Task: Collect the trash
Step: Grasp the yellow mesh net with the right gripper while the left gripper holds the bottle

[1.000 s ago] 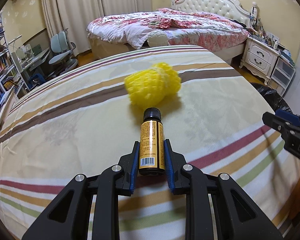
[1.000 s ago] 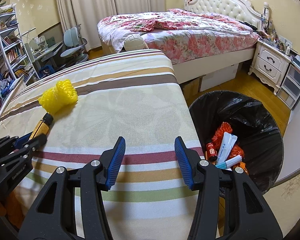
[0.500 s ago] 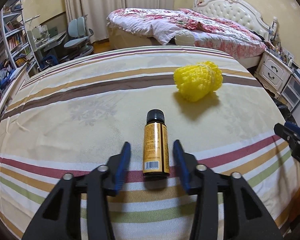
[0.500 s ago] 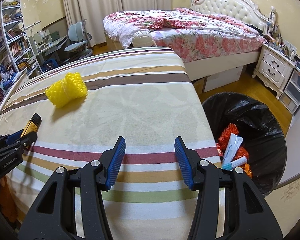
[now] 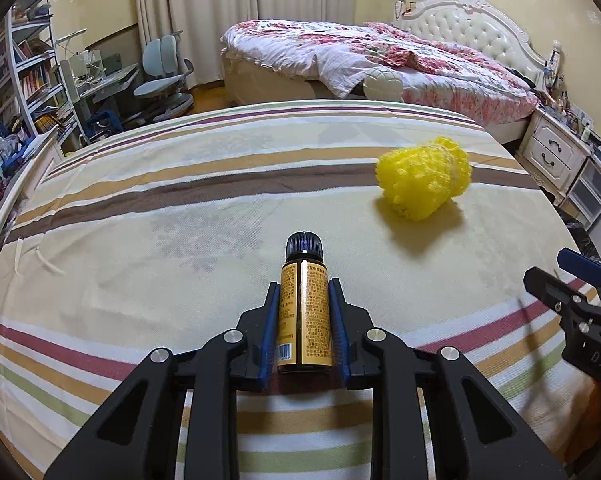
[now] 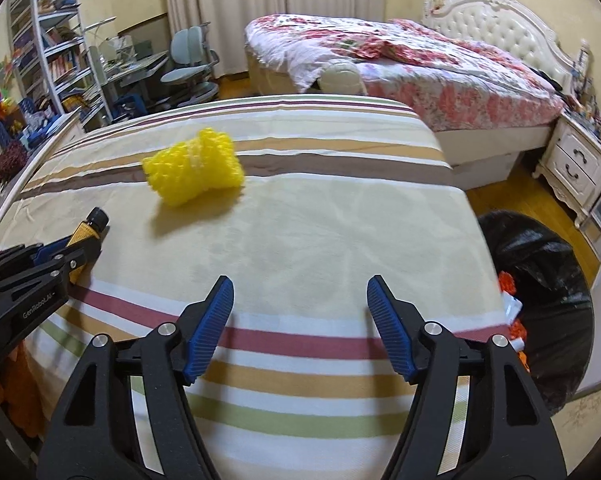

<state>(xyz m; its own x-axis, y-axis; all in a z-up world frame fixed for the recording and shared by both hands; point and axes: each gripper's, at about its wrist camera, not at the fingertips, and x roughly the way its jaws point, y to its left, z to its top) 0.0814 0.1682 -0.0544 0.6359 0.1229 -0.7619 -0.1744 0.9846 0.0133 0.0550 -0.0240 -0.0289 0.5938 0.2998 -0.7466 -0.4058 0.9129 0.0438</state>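
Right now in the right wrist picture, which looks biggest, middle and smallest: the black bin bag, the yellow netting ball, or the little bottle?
1. black bin bag, though the bed hides part of it
2. yellow netting ball
3. little bottle, partly hidden by the left tool

Left gripper (image 5: 304, 296): jaws, briefly parted around the small amber bottle (image 5: 304, 320) half a second ago, now closed on its sides again. Right gripper (image 6: 300, 300): jaws have just been opening, nothing between them; its view has swung left, so the yellow foam net (image 6: 194, 170) sits nearer centre and the black-lined bin (image 6: 548, 280) is cut by the right edge.
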